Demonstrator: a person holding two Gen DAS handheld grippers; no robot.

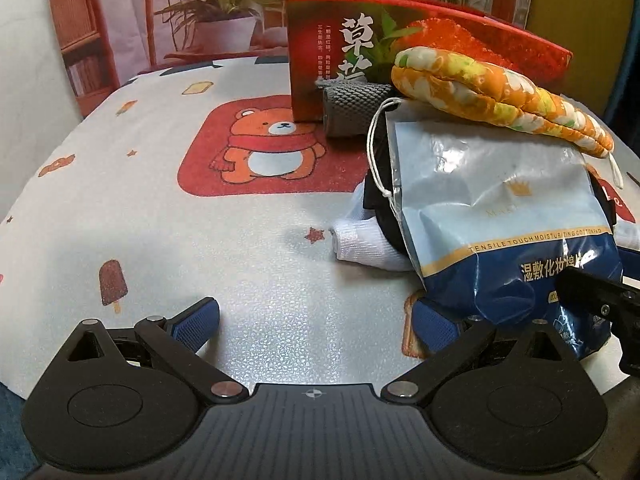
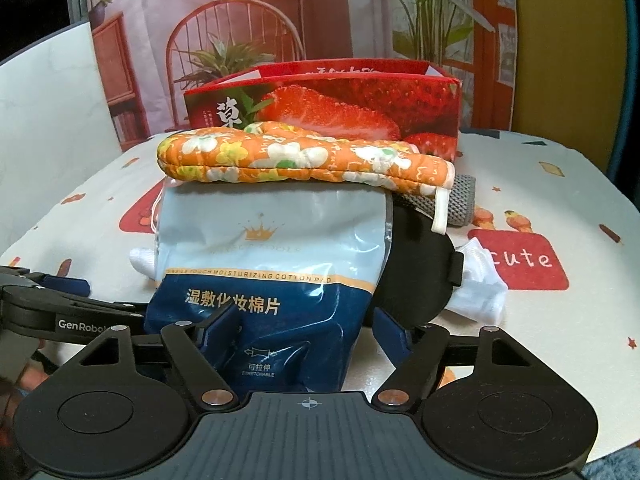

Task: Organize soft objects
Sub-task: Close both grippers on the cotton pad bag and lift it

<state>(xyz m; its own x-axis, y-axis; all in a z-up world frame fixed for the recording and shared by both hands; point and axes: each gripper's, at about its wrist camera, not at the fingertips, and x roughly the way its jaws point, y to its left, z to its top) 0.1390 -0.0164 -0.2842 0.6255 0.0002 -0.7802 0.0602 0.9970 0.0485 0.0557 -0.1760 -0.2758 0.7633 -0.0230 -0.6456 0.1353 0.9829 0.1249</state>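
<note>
Softly heaped: quilted floral oven mitt (image 2: pixel 304 156) atop glossy crinkled cotton-pad bag (image 2: pixel 272 264).
Right gripper (image 2: pixel 308 332) spread around bag's base; left gripper (image 1: pixel 316 320) splayed, empty, at nine o'clock.

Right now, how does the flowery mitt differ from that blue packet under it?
The oven mitt is quilted orange floral cloth; the cotton pad bag is glossy, crinkled blue plastic with printed text. The mitt lies flat on top of the pile; the bag slopes below, between the right gripper fingers. Both look soft.
</note>
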